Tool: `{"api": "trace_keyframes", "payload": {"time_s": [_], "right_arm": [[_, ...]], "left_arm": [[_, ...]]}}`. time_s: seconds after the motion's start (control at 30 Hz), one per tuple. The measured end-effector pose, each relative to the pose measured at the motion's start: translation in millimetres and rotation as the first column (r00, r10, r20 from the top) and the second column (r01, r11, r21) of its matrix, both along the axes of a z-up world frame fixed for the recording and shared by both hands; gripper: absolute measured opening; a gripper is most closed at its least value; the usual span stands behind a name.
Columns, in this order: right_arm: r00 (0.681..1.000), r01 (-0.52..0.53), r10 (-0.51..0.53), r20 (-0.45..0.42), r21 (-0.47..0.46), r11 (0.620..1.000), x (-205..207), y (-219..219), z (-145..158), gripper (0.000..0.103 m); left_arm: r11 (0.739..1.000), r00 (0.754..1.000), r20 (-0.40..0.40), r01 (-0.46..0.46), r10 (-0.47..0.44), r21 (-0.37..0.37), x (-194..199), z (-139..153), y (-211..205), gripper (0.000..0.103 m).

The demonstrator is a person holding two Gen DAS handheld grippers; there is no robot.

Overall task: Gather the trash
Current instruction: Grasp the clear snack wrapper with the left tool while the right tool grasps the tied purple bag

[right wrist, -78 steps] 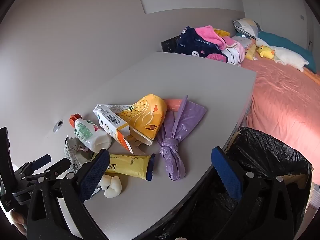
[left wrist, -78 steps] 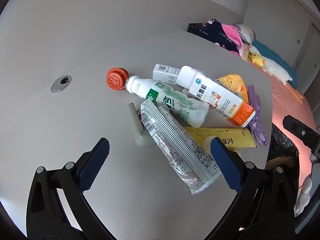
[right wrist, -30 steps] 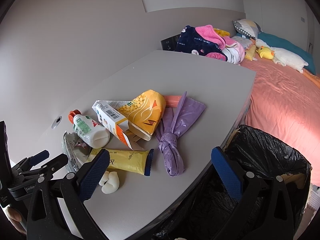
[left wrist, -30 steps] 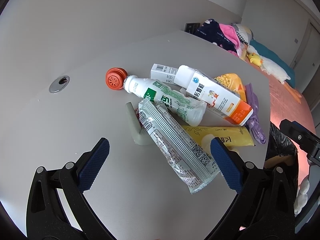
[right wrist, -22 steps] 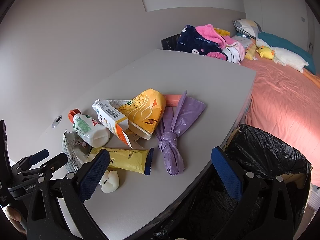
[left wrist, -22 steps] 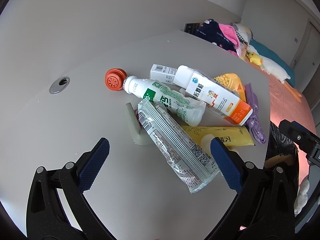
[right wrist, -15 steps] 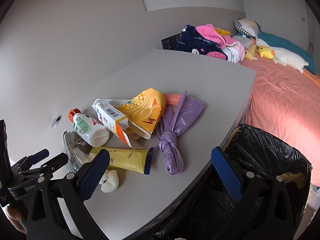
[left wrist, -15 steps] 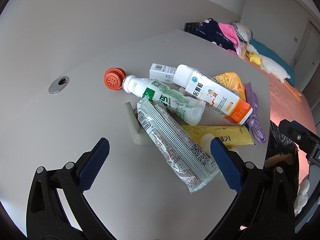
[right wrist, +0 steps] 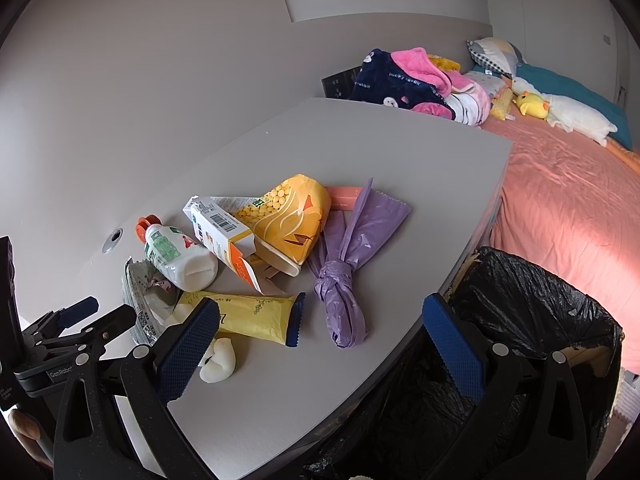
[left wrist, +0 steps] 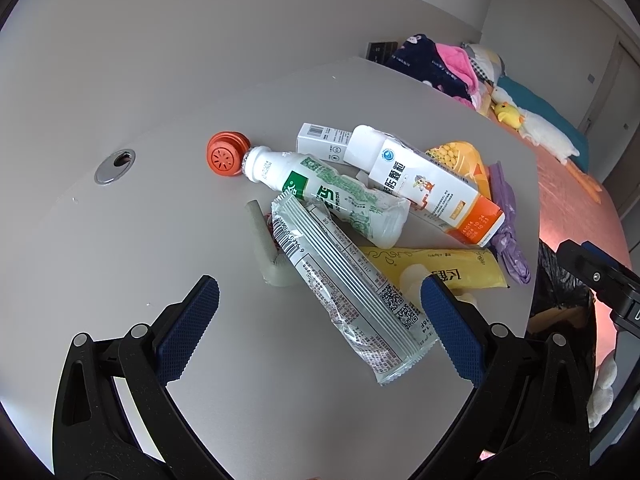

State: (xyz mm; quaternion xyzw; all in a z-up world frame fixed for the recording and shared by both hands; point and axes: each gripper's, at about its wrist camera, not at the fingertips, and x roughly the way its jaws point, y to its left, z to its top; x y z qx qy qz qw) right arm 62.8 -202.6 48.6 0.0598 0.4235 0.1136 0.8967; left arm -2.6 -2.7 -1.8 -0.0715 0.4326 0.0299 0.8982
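A pile of trash lies on the grey table (left wrist: 140,240): a silver wrapper (left wrist: 344,280), a white bottle with a green label (left wrist: 328,196) and orange cap (left wrist: 226,155), a white and orange carton (left wrist: 424,186), a yellow wrapper (left wrist: 444,272), a yellow snack bag (right wrist: 288,216) and a knotted purple bag (right wrist: 344,264). My left gripper (left wrist: 316,332) is open and empty, just before the silver wrapper. My right gripper (right wrist: 316,344) is open and empty over the table's edge, beside the black-lined trash bin (right wrist: 532,340).
A grey cylinder (left wrist: 262,246) lies by the silver wrapper, and a white crumpled lump (right wrist: 218,362) by the yellow wrapper. A metal cable grommet (left wrist: 115,161) sits in the table at the left. A bed (right wrist: 568,184) with clothes and plush toys stands beyond the table.
Both views have shifted only slightly; the trash pile sits a little lower and left in the left wrist view. Both grippers remain open and empty.
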Motion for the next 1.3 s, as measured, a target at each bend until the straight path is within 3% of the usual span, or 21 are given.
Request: {"api": "trace_keyframes", "payload": {"time_s": [0.37, 0.57, 0.8, 0.93, 0.97, 1.03, 1.07, 1.1, 1.13, 1.3], "right_arm": [[0.999, 0.035, -0.035, -0.019, -0.004, 0.999, 12, -11, -19, 0.099], [0.997, 0.032, -0.034, -0.067, -0.033, 0.999, 29, -9, -35, 0.076], [0.994, 0.026, -0.03, -0.107, -0.04, 0.999, 44, -5, -54, 0.064], [0.994, 0.015, -0.02, -0.104, -0.044, 0.999, 46, -2, -58, 0.045], [0.994, 0.01, -0.015, -0.105, -0.045, 0.999, 46, -1, -58, 0.033], [0.994, 0.005, -0.01, -0.112, -0.042, 0.999, 46, 0, -59, 0.02], [0.994, 0.006, -0.01, -0.11, -0.04, 0.999, 45, 0, -59, 0.016], [0.994, 0.006, -0.01, -0.107, -0.037, 0.999, 44, 1, -58, 0.015], [0.995, 0.007, -0.01, -0.103, -0.03, 1.0, 42, 0, -57, 0.014], [0.998, 0.022, -0.024, -0.061, -0.028, 0.999, 32, -1, -43, 0.012]], "left_arm": [[0.996, 0.997, -0.027, -0.073, 0.071, -0.045, 13, -7, 7, 0.097], [0.995, 0.994, -0.066, -0.086, 0.082, -0.051, 24, -19, 5, 0.086], [0.99, 0.989, -0.108, -0.106, 0.096, -0.088, 32, -32, 8, 0.076], [0.985, 0.989, -0.107, -0.111, 0.098, -0.13, 29, -34, 13, 0.074], [0.985, 0.99, -0.102, -0.109, 0.096, -0.137, 29, -34, 14, 0.068], [0.986, 0.99, -0.101, -0.108, 0.096, -0.128, 27, -34, 14, 0.061], [0.987, 0.991, -0.102, -0.104, 0.091, -0.125, 27, -34, 14, 0.053], [0.987, 0.991, -0.104, -0.099, 0.086, -0.127, 27, -34, 14, 0.042], [0.986, 0.991, -0.105, -0.095, 0.08, -0.14, 26, -34, 15, 0.038], [0.983, 0.994, -0.08, -0.089, 0.077, -0.159, 13, -28, 19, 0.032]]}}
